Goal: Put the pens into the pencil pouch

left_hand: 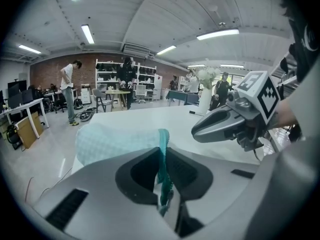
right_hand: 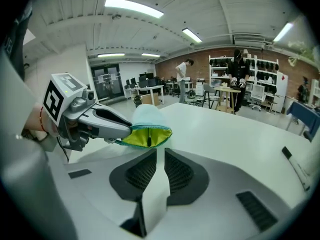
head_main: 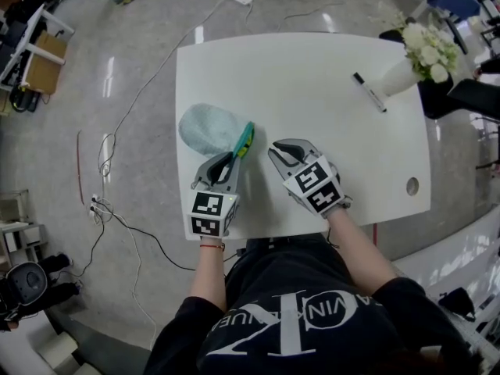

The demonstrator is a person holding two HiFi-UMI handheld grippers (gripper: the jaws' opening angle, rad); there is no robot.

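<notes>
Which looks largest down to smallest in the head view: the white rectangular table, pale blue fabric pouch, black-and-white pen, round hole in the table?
1. White rectangular table
2. Pale blue fabric pouch
3. Black-and-white pen and round hole: pen longer, hole wider; too close to rank

Colleague: What's the pouch (head_main: 207, 129) made of?
Me: I see soft pale-blue cloth, fine checked weave; lining (right_hand: 132, 138) yellow-green, slightly shiny.
Colleague: And the table (head_main: 312, 92)?
Me: Smooth, matt white. Left gripper (head_main: 234, 157) and right gripper (head_main: 281, 148) look matt grey plastic, pads (right_hand: 142, 173) ribbed black. Floor's (head_main: 133, 76) glossy.
</notes>
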